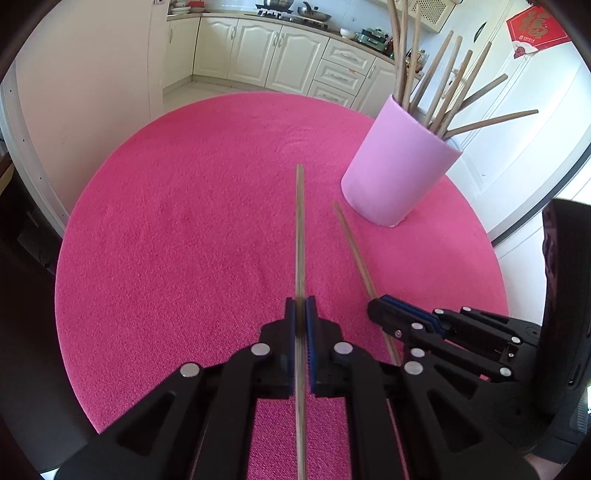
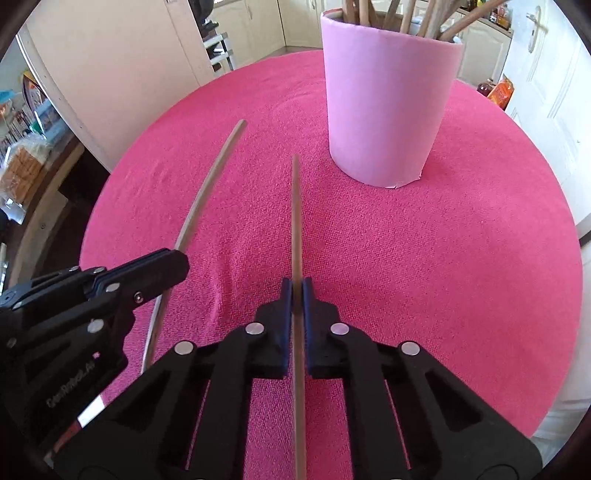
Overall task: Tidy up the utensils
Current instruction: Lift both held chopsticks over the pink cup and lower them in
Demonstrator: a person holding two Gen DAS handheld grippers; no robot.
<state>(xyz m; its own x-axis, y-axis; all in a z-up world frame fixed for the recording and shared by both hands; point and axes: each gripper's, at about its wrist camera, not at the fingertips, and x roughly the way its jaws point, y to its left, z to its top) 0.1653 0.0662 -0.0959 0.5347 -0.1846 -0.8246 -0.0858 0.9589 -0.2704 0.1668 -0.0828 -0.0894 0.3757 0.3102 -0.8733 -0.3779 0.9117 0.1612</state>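
A round pink table [image 1: 166,221] lies mostly bare toward its left edge. The pink holder [image 1: 399,166], filled with chopsticks [image 1: 443,85], stands near the right rim. One chopstick [image 1: 300,229] is clamped by the left gripper [image 1: 301,306], another [image 2: 295,214] by the right gripper [image 2: 296,288]. Both rear ends are cut off; contact with the cloth perhaps cannot be judged.

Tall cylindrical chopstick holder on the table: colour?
Light pink cylindrical holder, clearest in the right wrist view.

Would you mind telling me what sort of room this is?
Most likely a home kitchen: cream cabinets line the far wall, pans sit on a stove, and a pink holder of chopsticks stands on the table.
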